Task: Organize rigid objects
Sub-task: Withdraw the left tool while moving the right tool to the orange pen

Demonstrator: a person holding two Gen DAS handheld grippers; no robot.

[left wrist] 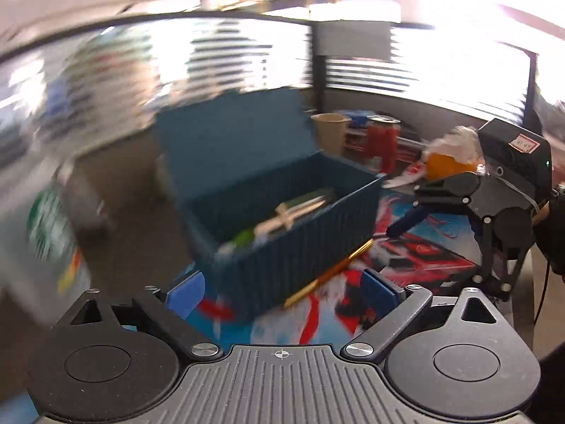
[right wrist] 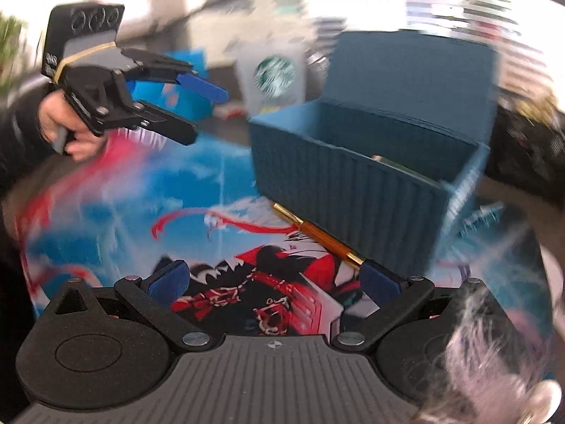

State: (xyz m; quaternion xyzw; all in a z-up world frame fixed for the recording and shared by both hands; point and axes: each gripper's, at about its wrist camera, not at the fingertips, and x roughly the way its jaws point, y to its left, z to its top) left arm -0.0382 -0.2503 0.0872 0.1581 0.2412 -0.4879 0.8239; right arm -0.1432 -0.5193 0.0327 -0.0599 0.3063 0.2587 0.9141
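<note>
A dark blue ribbed box (left wrist: pixel 282 243) stands on the printed mat (right wrist: pixel 116 212) with its lid up. Several items lie inside it, among them a pale stick-like piece (left wrist: pixel 289 213) and something green. A gold and orange pen (right wrist: pixel 317 235) lies on the mat along the box's near wall. My left gripper (left wrist: pixel 282 289) is open and empty, short of the box. My right gripper (right wrist: pixel 275 281) is also open, with only the mat between its pads. The pen's end lies just beside its right pad (right wrist: pixel 379 279). The right wrist view shows the left gripper (right wrist: pixel 203 113) open at upper left, held by a hand.
A white cup with a green logo (right wrist: pixel 274 74) stands behind the box. A tan paper cup (left wrist: pixel 330 129), a red container (left wrist: pixel 381 141) and an orange object under white wrapping (left wrist: pixel 448 162) sit at the back right. White fluff (right wrist: pixel 494 353) covers the right wrist view's lower right corner.
</note>
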